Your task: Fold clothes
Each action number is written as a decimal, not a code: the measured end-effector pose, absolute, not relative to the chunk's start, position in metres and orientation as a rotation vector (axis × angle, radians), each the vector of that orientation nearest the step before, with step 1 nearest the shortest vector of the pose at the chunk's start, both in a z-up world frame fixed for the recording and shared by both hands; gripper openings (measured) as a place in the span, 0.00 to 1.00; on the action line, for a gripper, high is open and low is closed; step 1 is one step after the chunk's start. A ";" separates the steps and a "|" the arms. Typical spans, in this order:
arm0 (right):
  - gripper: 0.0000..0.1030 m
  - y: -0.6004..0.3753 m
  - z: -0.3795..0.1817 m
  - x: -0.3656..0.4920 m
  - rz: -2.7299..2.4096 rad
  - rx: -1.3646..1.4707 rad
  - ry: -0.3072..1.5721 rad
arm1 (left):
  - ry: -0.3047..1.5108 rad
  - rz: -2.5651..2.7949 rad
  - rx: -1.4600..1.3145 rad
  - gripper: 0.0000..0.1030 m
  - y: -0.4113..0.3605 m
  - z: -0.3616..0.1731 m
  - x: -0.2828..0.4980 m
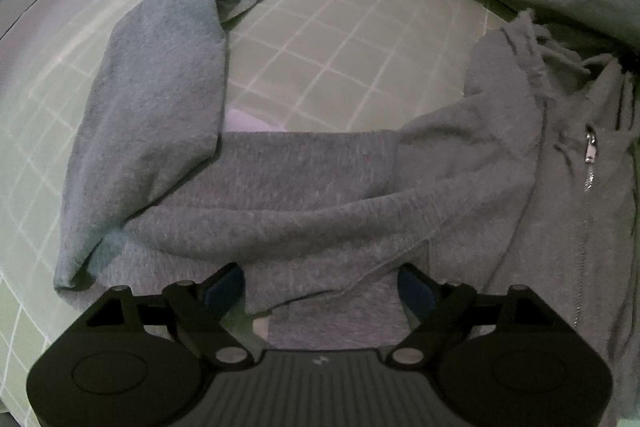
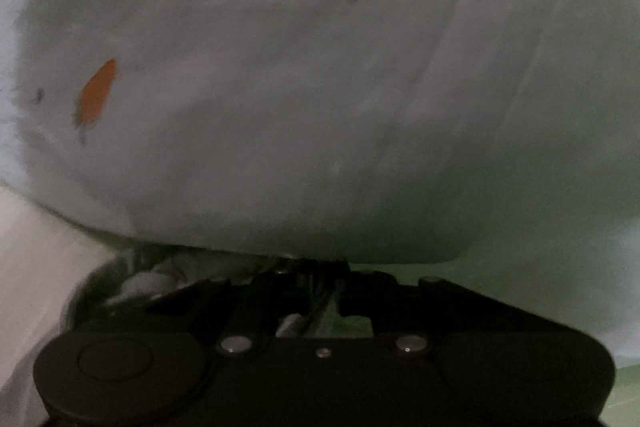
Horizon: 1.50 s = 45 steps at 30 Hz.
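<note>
Gaping wide, my left claw (image 1: 322, 285) is hovering over the grey hoodie (image 1: 304, 187), which is lying on the green checked sheet (image 1: 320, 39) with one sleeve (image 1: 160, 99) stretching away. I am keeping my right claw (image 2: 320, 279) pinched together, gripping nothing I can make out, facing a pale quilt (image 2: 280, 87) with a carrot print (image 2: 96, 95).

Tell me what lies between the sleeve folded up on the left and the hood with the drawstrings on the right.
In the left wrist view, only bare green checked sheet lies between the sleeve and the hood; nothing else rests there.
</note>
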State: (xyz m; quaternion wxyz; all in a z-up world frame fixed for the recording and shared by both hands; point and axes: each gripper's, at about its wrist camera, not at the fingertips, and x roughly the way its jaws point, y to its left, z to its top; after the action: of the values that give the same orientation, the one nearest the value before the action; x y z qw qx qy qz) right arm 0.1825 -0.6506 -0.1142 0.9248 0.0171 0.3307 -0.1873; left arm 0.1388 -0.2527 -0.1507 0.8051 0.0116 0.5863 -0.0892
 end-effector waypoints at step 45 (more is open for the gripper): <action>0.75 -0.432 -0.145 -0.086 -0.610 0.331 0.907 | 1.119 -0.206 -0.084 0.84 -0.101 -0.113 0.103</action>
State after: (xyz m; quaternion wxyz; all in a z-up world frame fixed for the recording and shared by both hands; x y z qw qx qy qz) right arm -0.0863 -0.4317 -0.1445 0.8413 0.1569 0.4293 -0.2885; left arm 0.1030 -0.1006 -0.1131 0.8415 -0.0397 0.5299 -0.0976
